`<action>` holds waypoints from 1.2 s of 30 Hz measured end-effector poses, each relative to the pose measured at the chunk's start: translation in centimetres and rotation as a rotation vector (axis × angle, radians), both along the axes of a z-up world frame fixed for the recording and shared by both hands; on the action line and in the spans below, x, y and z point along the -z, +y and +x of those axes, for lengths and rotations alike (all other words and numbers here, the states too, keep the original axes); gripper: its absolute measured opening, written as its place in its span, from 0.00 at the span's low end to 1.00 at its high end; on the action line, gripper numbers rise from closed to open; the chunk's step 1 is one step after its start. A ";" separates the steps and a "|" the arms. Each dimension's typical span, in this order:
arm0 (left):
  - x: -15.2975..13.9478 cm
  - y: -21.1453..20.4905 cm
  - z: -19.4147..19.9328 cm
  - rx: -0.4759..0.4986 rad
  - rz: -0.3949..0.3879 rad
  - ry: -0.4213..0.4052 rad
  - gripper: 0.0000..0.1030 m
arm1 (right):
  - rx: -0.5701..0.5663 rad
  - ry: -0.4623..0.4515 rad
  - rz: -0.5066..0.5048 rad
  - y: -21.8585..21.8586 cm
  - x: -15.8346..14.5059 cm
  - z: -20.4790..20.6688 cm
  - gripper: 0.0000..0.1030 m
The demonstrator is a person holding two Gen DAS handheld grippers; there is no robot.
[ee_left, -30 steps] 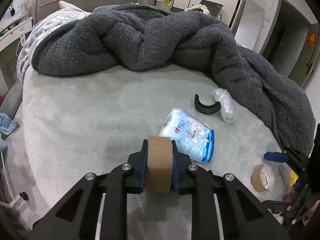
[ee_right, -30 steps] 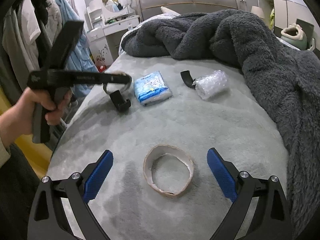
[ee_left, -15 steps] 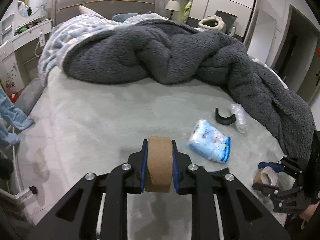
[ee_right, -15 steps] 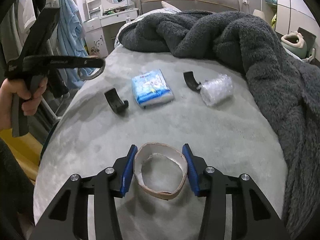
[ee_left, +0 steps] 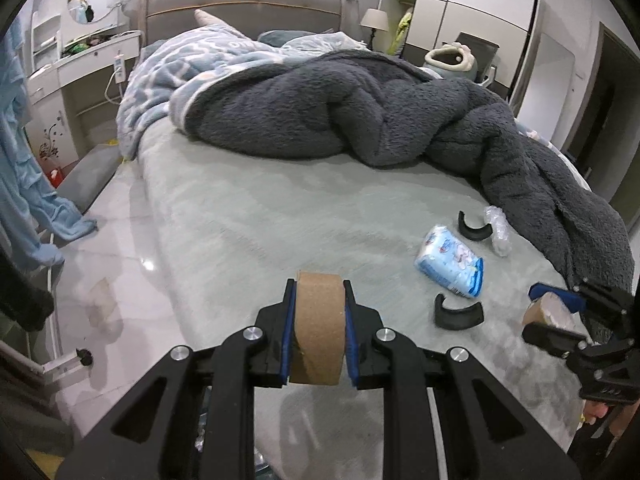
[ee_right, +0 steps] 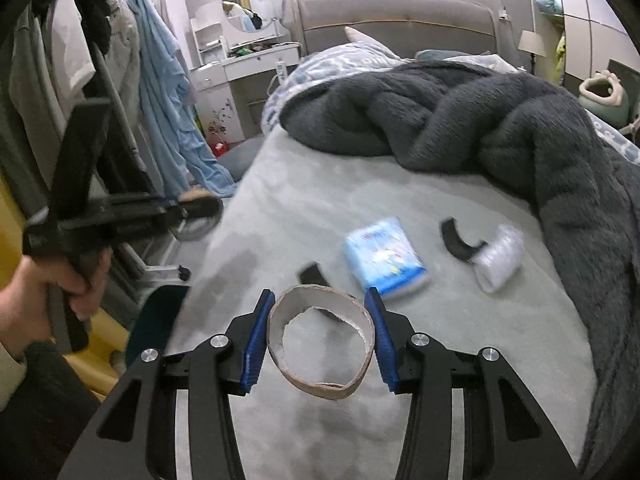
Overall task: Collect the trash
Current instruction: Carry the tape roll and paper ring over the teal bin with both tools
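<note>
Left gripper (ee_left: 318, 332), clamped on a brown cardboard tape core (ee_left: 319, 320) held on edge above the bed (ee_left: 280, 216). Right gripper (ee_right: 320, 336), closed across a flattened cardboard ring (ee_right: 362, 320), lifted off the bedcover. A blue tissue packet (ee_right: 384, 258) lies beyond.

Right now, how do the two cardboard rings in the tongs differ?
The left ring is pinched across its flat faces and shows its brown outer band. The right ring is gripped across its width, squashed oval, showing its open hole and torn whitish lining. Both are bare cardboard tape cores, held above the bed.
</note>
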State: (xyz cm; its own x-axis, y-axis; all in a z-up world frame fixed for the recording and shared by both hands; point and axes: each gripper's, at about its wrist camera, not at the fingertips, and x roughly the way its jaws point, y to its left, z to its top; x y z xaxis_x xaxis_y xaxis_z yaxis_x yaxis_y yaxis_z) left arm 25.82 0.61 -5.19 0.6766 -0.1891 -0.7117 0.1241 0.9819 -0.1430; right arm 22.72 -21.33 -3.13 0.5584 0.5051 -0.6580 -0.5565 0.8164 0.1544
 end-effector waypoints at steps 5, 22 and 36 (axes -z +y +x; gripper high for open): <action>0.5 1.6 -1.6 -0.037 0.004 0.018 0.22 | -0.020 0.007 0.026 1.9 -1.2 -0.1 0.46; 2.9 7.0 -6.4 -0.161 -0.067 0.096 0.22 | -0.130 0.002 0.025 9.2 -3.4 -1.9 0.46; 7.7 12.4 -8.7 -0.262 -0.113 0.252 0.22 | -0.238 0.009 0.010 17.0 -3.3 -3.0 0.46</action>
State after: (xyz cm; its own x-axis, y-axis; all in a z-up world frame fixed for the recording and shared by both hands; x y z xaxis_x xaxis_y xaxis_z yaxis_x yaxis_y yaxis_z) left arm 17.14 12.98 -12.85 0.5191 -0.1200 -0.8462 -0.1820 0.9519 -0.2467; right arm 19.69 -4.32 0.19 0.4167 0.6282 -0.6571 -0.7318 0.6606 0.1675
